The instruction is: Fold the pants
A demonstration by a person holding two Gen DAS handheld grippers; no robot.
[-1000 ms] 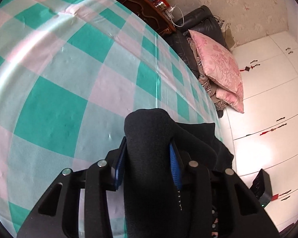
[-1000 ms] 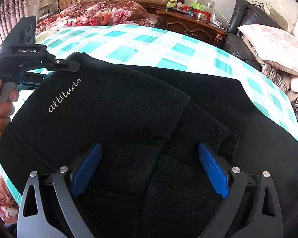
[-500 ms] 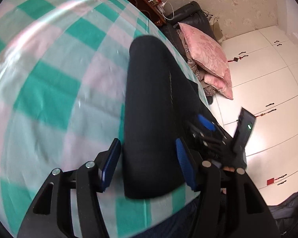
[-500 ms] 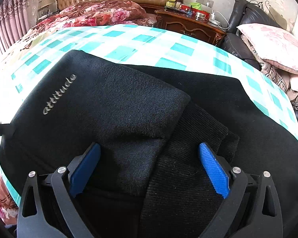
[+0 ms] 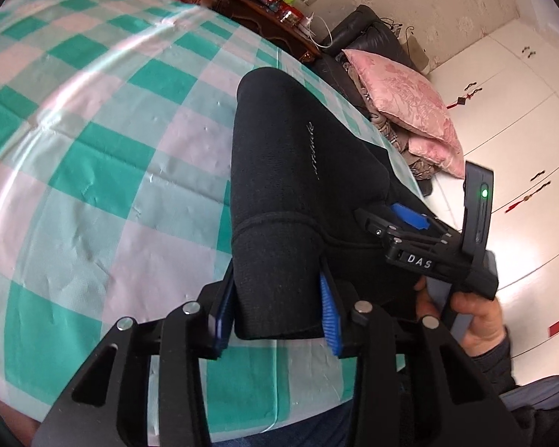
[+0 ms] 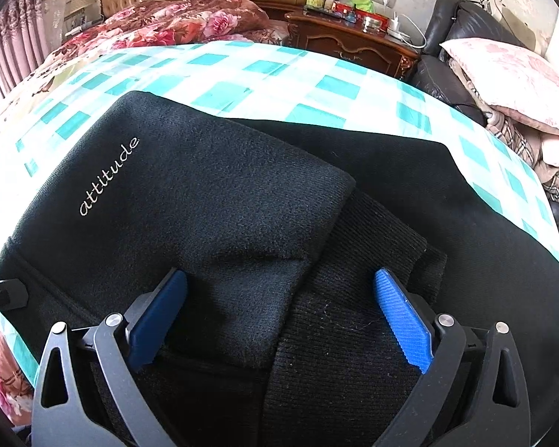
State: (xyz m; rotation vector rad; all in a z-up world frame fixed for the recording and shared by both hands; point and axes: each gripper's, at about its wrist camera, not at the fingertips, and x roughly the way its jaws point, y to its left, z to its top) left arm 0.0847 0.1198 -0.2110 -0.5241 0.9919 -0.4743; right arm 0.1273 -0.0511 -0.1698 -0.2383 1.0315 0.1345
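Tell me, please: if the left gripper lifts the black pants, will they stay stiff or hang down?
Probably hang: the black pants already bend in soft, rounded folds. The knit looks thick, so fairly heavy. The left gripper squeezes a bunched edge, so slipping seems unlikely.

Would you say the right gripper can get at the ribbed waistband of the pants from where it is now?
Probably yes. The right gripper is open, its blue pads straddling the pants where the folded leg overlaps the ribbed waistband. Nothing lies between them; the left gripper pinches the far side.
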